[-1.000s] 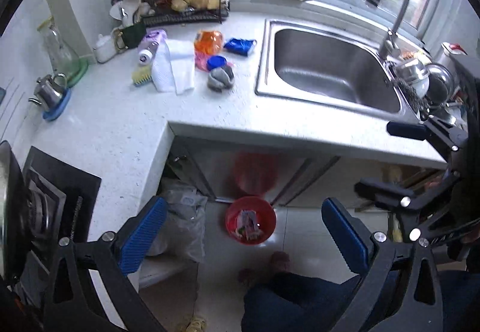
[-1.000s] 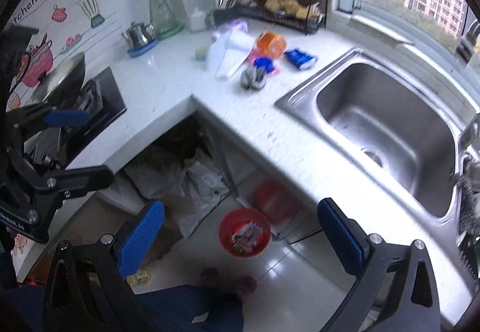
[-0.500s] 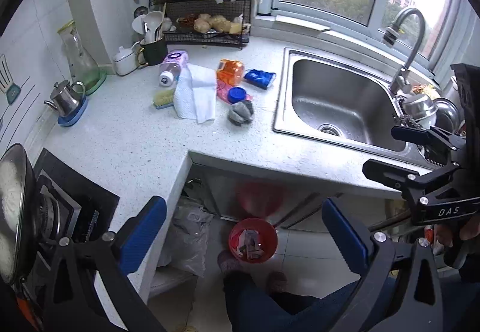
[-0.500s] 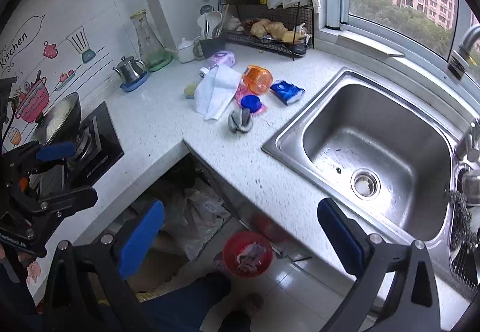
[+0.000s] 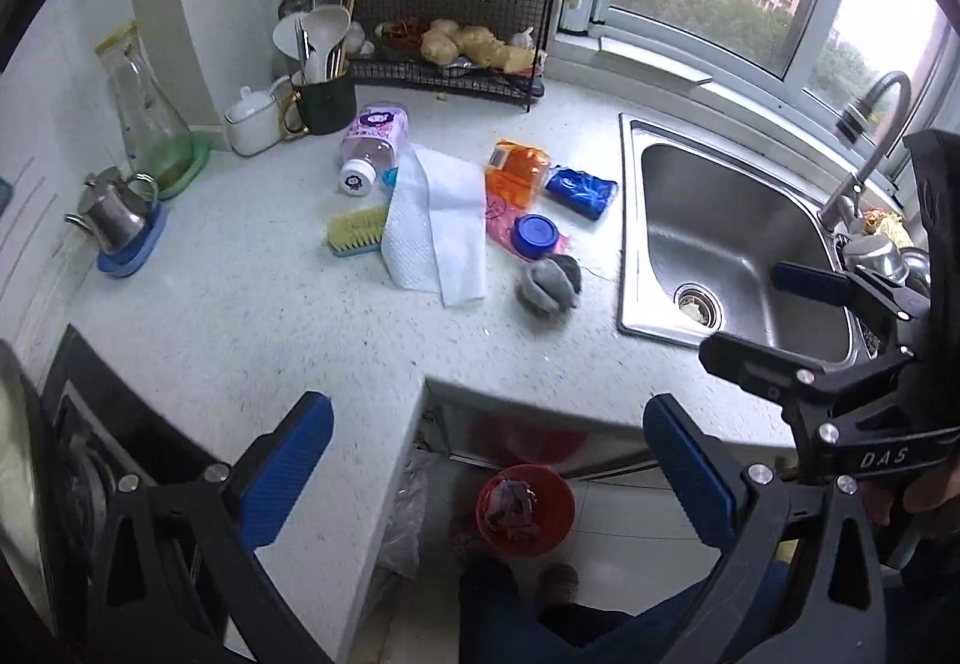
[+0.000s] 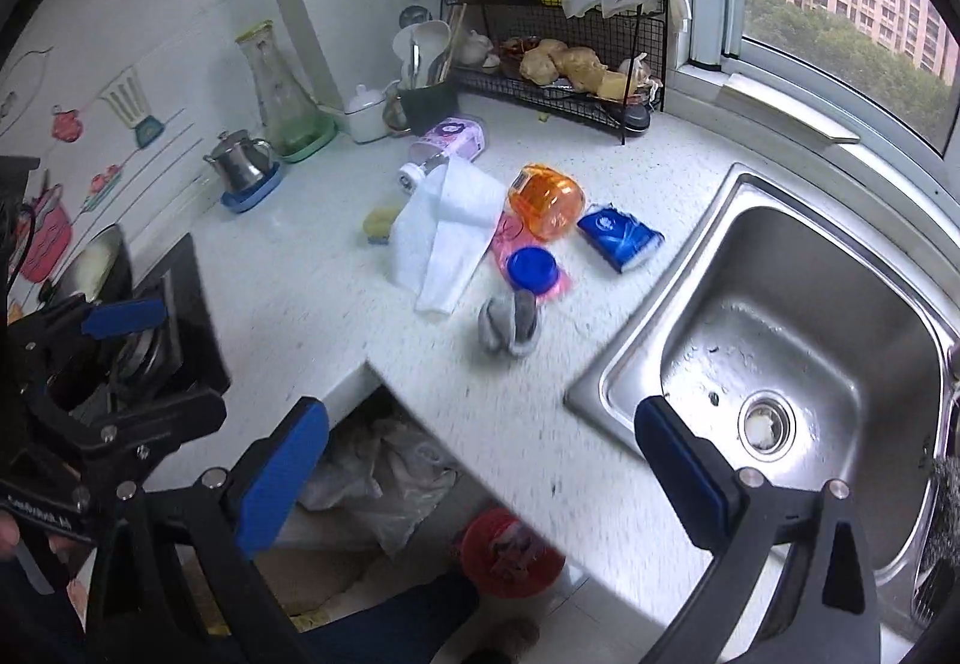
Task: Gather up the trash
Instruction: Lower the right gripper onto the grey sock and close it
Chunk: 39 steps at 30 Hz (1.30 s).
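Across the middle of the frame, trash is seen scattered on the white surface (image 5: pixel 252 316): paper towel (image 5: pixel 435 220), orange wrapper (image 5: pixel 519 172), blue packet (image 5: pixel 581 189), grey wad (image 5: pixel 549 283). Low down, both the left tool (image 5: pixel 486 460) and right tool (image 6: pixel 480 460) are held wide open, empty. At lower centre, a red bin (image 5: pixel 525 508) is spotted on the floor.

On the table (image 5: pixel 252 304), a paper towel (image 5: pixel 435 223) lies between a brush (image 5: pixel 355 238) on its left and a lid (image 5: pixel 536 235) on its right. A rag (image 5: pixel 549 283) sits before the lid, near the sink (image 5: pixel 738 244). A bottle (image 5: pixel 373 145) lies behind the towel. A bin (image 5: pixel 525 508) stands on the floor below the table edge.
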Tool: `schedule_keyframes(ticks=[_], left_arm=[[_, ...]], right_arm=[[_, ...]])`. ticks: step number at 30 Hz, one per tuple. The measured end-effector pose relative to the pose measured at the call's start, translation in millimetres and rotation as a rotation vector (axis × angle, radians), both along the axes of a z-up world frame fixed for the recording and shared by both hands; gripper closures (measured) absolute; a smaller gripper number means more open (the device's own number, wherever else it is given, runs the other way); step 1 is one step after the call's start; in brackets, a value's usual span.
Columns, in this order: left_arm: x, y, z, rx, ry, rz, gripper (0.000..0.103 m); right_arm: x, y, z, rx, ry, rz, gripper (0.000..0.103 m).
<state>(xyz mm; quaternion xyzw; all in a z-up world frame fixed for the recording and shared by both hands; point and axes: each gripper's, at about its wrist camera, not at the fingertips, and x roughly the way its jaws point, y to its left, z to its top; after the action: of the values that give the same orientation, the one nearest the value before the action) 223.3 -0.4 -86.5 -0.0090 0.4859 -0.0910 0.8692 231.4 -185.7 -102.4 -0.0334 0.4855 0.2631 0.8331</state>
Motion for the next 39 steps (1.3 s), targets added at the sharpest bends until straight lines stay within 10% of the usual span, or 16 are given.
schedule_keyframes(ticks=[13, 39], left_arm=[[67.9, 45.2, -29.6, -0.078, 0.043, 0.018, 0.0], [114.2, 85.2, -68.8, -0.156, 0.213, 0.064, 0.001]], right_arm=[[76.0, 53.1, -69.5, -0.123, 0.164, 0.024, 0.002], [109.9, 64.0, -115.1, -0.228, 0.282, -0.012, 0.059]])
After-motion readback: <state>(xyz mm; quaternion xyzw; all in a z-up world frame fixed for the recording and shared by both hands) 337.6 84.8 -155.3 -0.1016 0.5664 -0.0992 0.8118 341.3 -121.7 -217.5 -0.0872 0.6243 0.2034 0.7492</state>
